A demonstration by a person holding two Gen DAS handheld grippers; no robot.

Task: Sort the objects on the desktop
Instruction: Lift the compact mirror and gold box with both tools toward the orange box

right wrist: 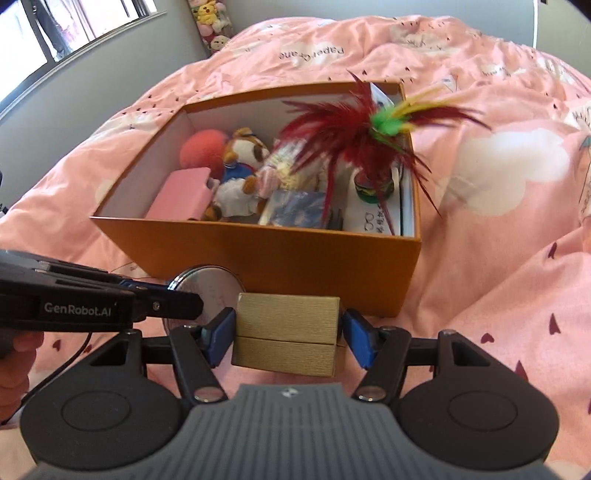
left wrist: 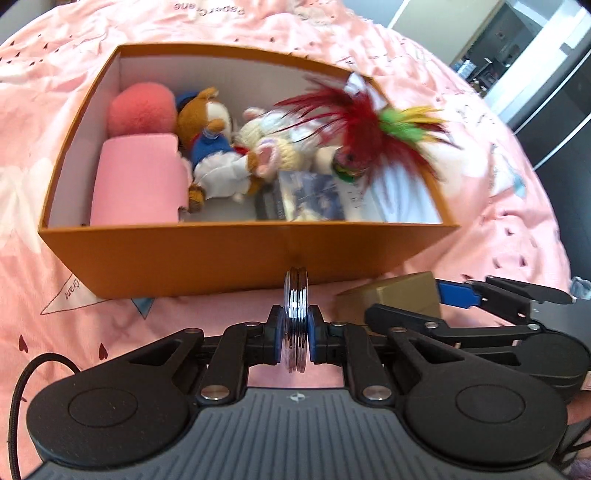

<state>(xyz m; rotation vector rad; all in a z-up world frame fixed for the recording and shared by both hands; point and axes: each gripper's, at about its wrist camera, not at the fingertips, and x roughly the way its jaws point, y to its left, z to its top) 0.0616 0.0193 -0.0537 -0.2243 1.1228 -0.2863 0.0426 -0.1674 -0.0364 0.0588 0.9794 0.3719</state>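
Observation:
An orange box (left wrist: 184, 254) (right wrist: 266, 258) stands on the pink bedspread, holding plush toys (left wrist: 210, 147), a pink block (left wrist: 136, 181), a booklet (left wrist: 314, 195) and a red feather toy (left wrist: 354, 122) (right wrist: 347, 129). My left gripper (left wrist: 295, 332) is shut on a round silver compact mirror (left wrist: 295, 317), held edge-on just before the box's near wall; it also shows in the right wrist view (right wrist: 210, 291). My right gripper (right wrist: 288, 332) holds a gold box (right wrist: 288, 332) between its blue pads (right wrist: 221, 332), right of the left gripper and near the orange box. The gold box also shows in the left wrist view (left wrist: 399, 295).
The pink bedspread (right wrist: 498, 258) is rumpled, with folds rising on the right. A window (right wrist: 74, 26) and a row of plush toys (right wrist: 212, 22) lie at the back left. Dark furniture (left wrist: 535, 74) stands beyond the bed.

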